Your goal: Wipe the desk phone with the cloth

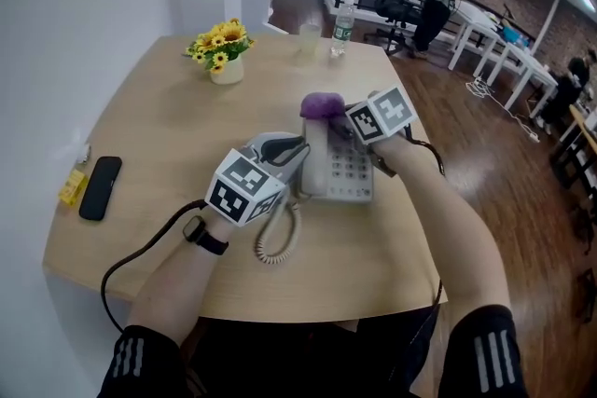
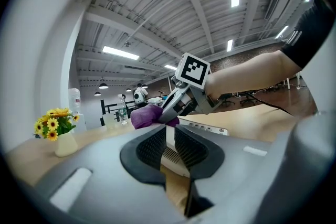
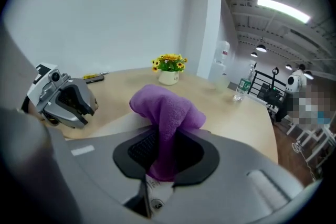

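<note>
Our right gripper (image 3: 164,159) pinched the cloth (image 3: 167,107) at the phone's (image 1: 343,171) far end. Our left gripper (image 1: 291,151), jaws nearly together, sat by its side. A hard swipe might shove the unheld phone or knock keys.

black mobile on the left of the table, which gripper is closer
Left. The left gripper, clamped on the desk phone, is right of the black mobile; the right gripper, holding the purple cloth, is farther right.

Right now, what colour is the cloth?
Purple; the cloth shows best in the right gripper view.
</note>
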Demonstrator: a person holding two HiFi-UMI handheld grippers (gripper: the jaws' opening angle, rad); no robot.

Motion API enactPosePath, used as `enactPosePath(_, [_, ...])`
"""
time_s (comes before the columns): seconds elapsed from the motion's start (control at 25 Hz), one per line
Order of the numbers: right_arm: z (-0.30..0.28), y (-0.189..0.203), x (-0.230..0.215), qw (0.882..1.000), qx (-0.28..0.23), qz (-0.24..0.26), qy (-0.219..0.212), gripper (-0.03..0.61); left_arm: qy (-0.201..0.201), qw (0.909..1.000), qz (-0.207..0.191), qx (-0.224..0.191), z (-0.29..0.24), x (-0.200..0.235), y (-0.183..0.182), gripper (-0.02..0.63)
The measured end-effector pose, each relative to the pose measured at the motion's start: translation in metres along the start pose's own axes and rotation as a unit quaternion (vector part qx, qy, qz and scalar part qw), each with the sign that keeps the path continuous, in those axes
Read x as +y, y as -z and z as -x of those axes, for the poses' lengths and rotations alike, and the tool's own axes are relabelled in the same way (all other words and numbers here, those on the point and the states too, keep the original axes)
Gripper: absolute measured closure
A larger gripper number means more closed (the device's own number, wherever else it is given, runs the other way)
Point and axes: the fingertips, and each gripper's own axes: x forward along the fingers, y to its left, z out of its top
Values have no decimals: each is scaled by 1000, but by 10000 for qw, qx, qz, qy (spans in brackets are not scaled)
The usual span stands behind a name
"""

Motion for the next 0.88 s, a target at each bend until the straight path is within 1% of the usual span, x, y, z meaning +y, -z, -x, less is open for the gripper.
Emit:
enactPosePath(0.12, [4, 9, 10, 9998, 118, 34, -141, 506, 9, 10000, -3, -8, 1, 0, -1, 570])
enactPosePath(0.32, [17, 31, 37, 9985, 285, 330, -318, 506, 0, 10000, 4, 40, 0, 1, 3, 571])
enactPosePath(0.64, [46, 70, 99, 9928, 196, 1032, -584, 506, 31, 10000, -17, 42, 0, -2, 2, 569])
enactPosePath(0.76, [55, 85, 118, 9908, 142, 1138, -723, 506, 48, 10000, -30, 18, -1, -3, 1, 563])
enactPosePath(0.88, [60, 93, 126, 9898, 65, 1217, -741, 506, -12, 10000, -9, 19, 1, 1, 1, 566])
